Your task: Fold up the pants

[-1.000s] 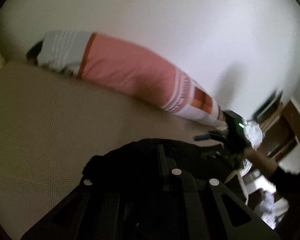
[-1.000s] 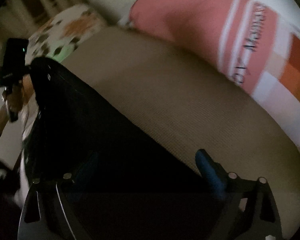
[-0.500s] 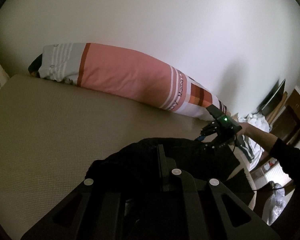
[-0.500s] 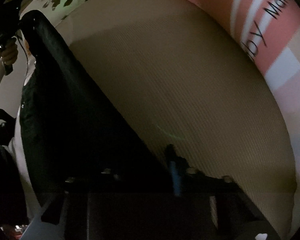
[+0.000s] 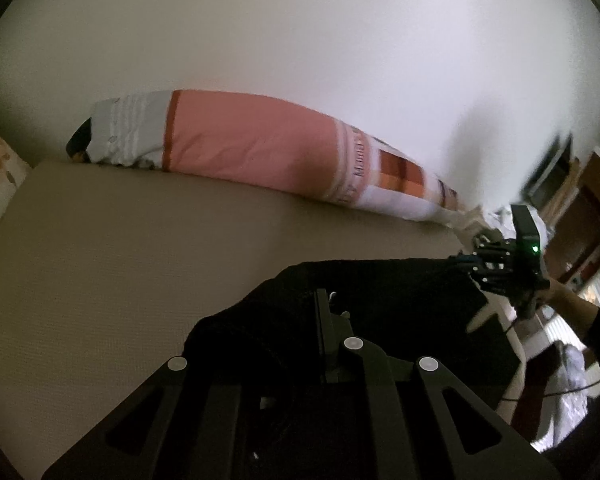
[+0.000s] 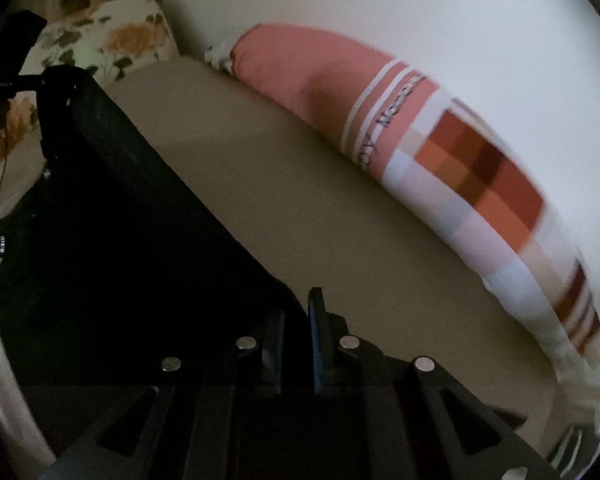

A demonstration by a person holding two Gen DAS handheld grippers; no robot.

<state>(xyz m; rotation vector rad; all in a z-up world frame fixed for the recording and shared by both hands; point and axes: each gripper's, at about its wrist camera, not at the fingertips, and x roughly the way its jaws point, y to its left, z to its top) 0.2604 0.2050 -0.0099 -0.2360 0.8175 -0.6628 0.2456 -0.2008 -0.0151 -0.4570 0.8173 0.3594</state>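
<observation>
Black pants (image 5: pixel 380 292) hang stretched between my two grippers above a tan bed (image 5: pixel 120 260). My left gripper (image 5: pixel 324 308) is shut on one end of the pants' top edge. My right gripper (image 6: pixel 300 312) is shut on the other end; it also shows far right in the left wrist view (image 5: pixel 468 260), clamped on the fabric. In the right wrist view the pants (image 6: pixel 100 220) run as a taut dark band up to the left gripper (image 6: pixel 32 80) at the top left. The lower part of the pants hangs out of sight.
A long pink, white and orange bolster pillow (image 5: pixel 268 152) lies along the white wall at the bed's far side. A floral pillow (image 6: pixel 112 40) sits at the bed's end. Wooden furniture (image 5: pixel 588 208) and white laundry (image 5: pixel 572 364) stand beyond the bed's right side.
The right gripper has closed on the pants; a second ago its fingers stood apart. Both grippers have lifted, and the pants' top edge is now pulled straighter between them.
</observation>
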